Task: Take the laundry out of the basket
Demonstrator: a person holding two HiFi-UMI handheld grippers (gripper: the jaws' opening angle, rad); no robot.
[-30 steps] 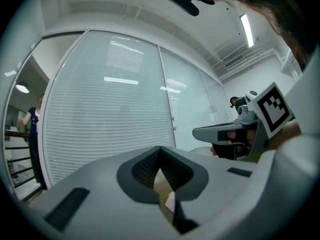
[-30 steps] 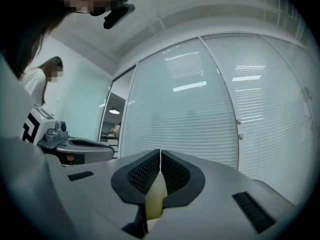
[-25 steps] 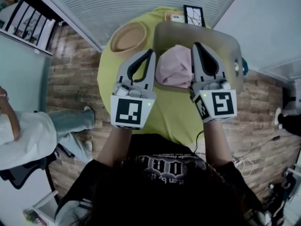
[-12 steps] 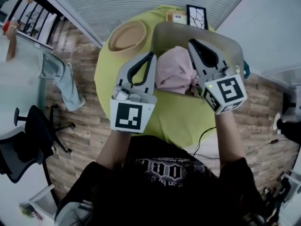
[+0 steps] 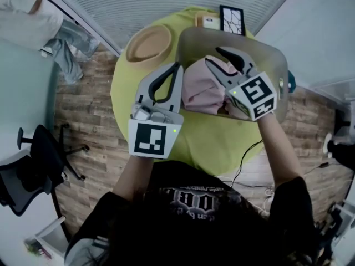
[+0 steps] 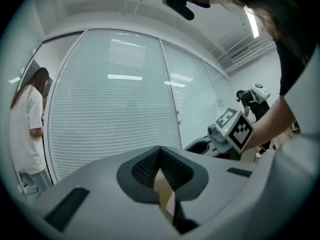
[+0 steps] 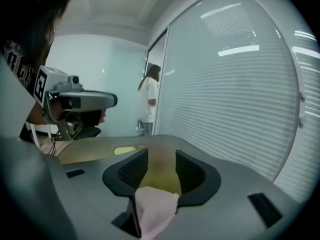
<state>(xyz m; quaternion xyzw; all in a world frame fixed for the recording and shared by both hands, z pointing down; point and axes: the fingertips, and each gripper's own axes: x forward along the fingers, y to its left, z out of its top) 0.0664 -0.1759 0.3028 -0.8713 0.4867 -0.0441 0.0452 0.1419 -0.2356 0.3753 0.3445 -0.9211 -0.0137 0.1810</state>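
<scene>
Jaws of right hand-held gripper [image 5: 212, 55] parted, just now opening, pads pressing on nothing; pink laundry [image 5: 198, 87] visible in the gap between them in the right gripper view, not pinched. Positioned right of centre in upper half of head view, tips angled toward upper left, directly over the laundry. Jaws of left hand-held gripper [image 5: 178, 66] closed tip to tip, empty; positioned left of centre, tips at left edge of translucent grey basket [image 5: 274, 57]. Laundry bunched inside basket, toward its left side. Basket resting on round yellow-green counter [image 5: 202, 143]. Tan bowl [image 5: 150, 42] at upper left of counter, just beside basket; dark-framed picture [image 5: 231, 19] at top of frame, behind basket's far rim.
</scene>
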